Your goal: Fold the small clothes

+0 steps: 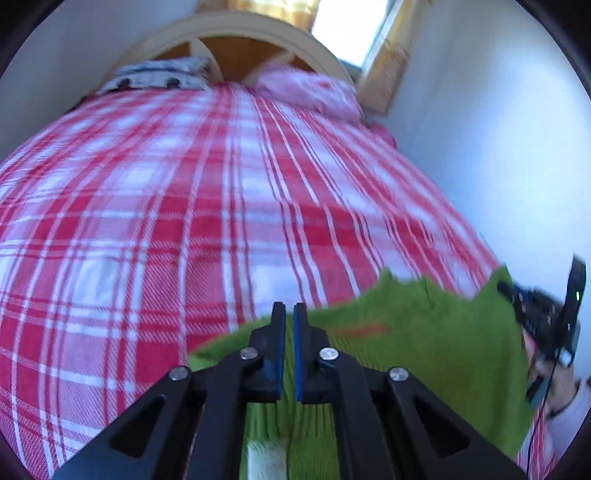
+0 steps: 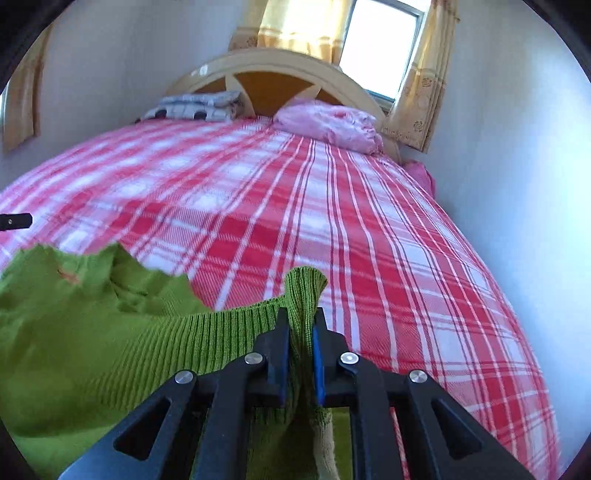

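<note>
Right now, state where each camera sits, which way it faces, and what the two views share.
Left wrist: sits on the left gripper, looking along it up the plaid bed towards the headboard; the right gripper and a hand show at the right edge.
Right wrist: sits on the right gripper, facing the headboard and window; its pads clamp the green sweater.
Shared: bed, sweater, headboard, pink pillow.

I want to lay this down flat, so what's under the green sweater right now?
Under the green sweater is the red and white plaid blanket covering the bed. Both grippers pinch the sweater's edge. Whatever lies directly beneath its spread fabric is covered and can't be seen.
</note>
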